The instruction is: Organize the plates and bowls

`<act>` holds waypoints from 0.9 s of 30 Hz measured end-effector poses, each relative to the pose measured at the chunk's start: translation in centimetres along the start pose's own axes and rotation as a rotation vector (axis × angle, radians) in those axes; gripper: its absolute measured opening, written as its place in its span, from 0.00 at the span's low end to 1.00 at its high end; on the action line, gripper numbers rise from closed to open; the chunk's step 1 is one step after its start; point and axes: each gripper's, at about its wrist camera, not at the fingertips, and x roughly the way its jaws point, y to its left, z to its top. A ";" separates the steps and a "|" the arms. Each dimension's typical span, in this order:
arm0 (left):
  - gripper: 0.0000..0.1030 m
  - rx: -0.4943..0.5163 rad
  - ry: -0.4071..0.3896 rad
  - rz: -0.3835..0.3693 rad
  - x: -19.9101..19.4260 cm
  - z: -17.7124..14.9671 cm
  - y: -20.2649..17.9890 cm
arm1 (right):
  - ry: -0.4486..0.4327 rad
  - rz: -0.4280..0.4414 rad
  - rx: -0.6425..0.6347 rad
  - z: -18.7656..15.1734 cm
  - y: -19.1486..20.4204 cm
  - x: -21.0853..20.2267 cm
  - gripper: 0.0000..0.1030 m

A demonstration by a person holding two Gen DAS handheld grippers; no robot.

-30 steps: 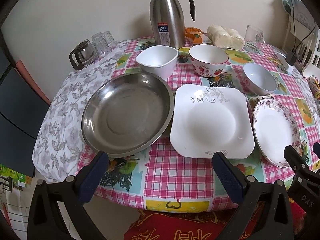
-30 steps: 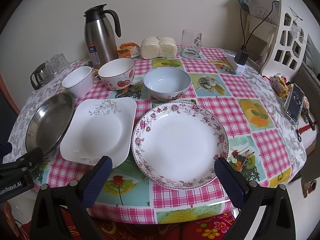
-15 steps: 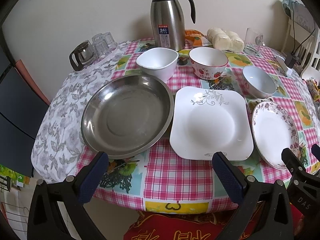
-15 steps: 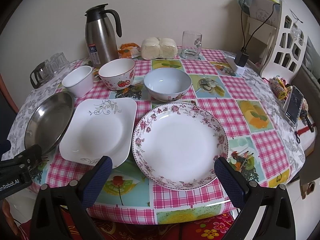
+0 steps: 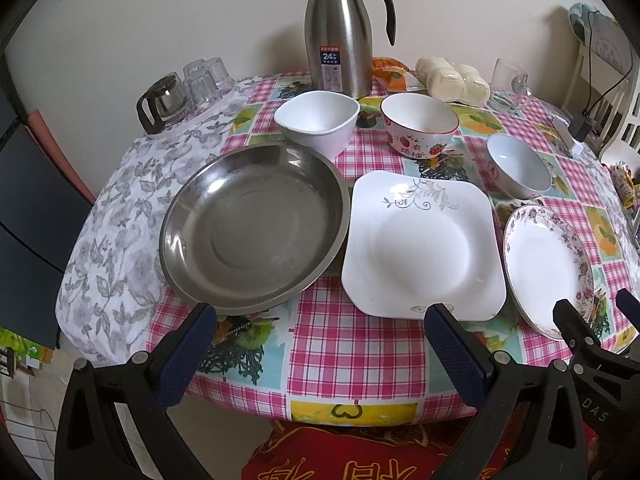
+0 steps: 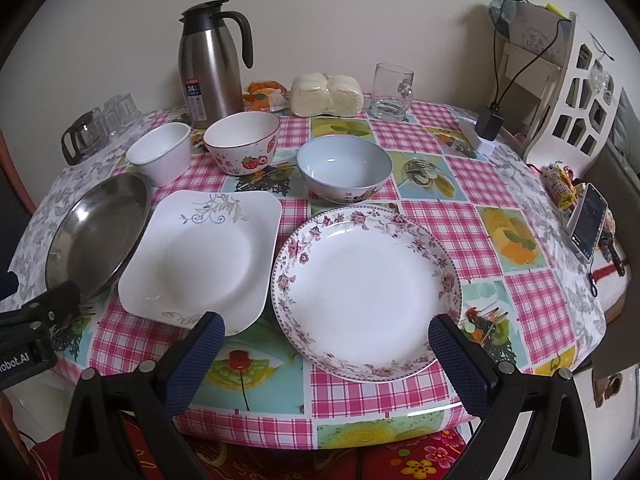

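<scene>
A cream wall backs a round counter point(image 6: 532, 300) under a pink-checked cloth with fruit panels. Nearest us lie three plates in a row: a steel round dish point(image 5: 256, 228) on the left, a white square plate point(image 5: 420, 244) in the middle, and a floral-rimmed round plate point(image 6: 366, 292) on the right. The steel dish's rim sits just beside the square plate, possibly touching; we cannot tell. Behind them stand three bowls, well apart: a plain white bowl point(image 5: 318, 120), a strawberry-print bowl point(image 6: 242, 148) and a pale blue bowl point(image 6: 344, 170).

Our left claw point(image 5: 320, 320) hangs spread wide and empty over the near counter edge, between the steel dish and the square plate. Our right claw point(image 6: 326, 330) is likewise wide apart, holding nothing, its fingers framing the near rim of the floral plate.

In the left view the floral plate is partly covered by the other claw. Farther back, a steel thermos jug point(image 6: 212, 64), wrapped buns point(image 6: 326, 96) and a glass mug point(image 6: 392, 94) line the wall. Upturned glasses point(image 5: 204, 78) by a small glass pot are hard to count. Bare cloth lies right of the floral plate; a phone point(image 6: 588, 222) leans at the far right edge.
</scene>
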 end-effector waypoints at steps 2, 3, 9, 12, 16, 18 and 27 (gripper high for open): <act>1.00 -0.006 0.004 -0.001 0.1 0.1 0.1 | 0.001 -0.001 -0.001 0.2 0.1 0.0 1.00; 1.00 -0.010 0.005 -0.008 0.2 0.2 0.3 | 0.001 -0.002 -0.003 0.2 0.2 0.0 1.00; 1.00 -0.027 -0.004 0.003 0.5 1.6 0.7 | 0.000 -0.011 -0.026 1.0 1.0 0.4 1.00; 1.00 -0.055 -0.006 -0.011 0.6 2.8 1.3 | -0.002 -0.018 -0.035 1.5 1.4 0.6 1.00; 1.00 -0.109 0.000 -0.028 0.8 4.8 2.2 | -0.004 -0.028 -0.052 2.6 2.1 1.0 1.00; 1.00 -0.144 -0.005 -0.034 0.8 5.9 2.8 | -0.004 -0.028 -0.058 3.1 2.5 1.1 1.00; 1.00 -0.265 -0.065 -0.003 1.2 9.8 4.9 | -0.024 -0.024 -0.097 6.4 4.8 1.9 1.00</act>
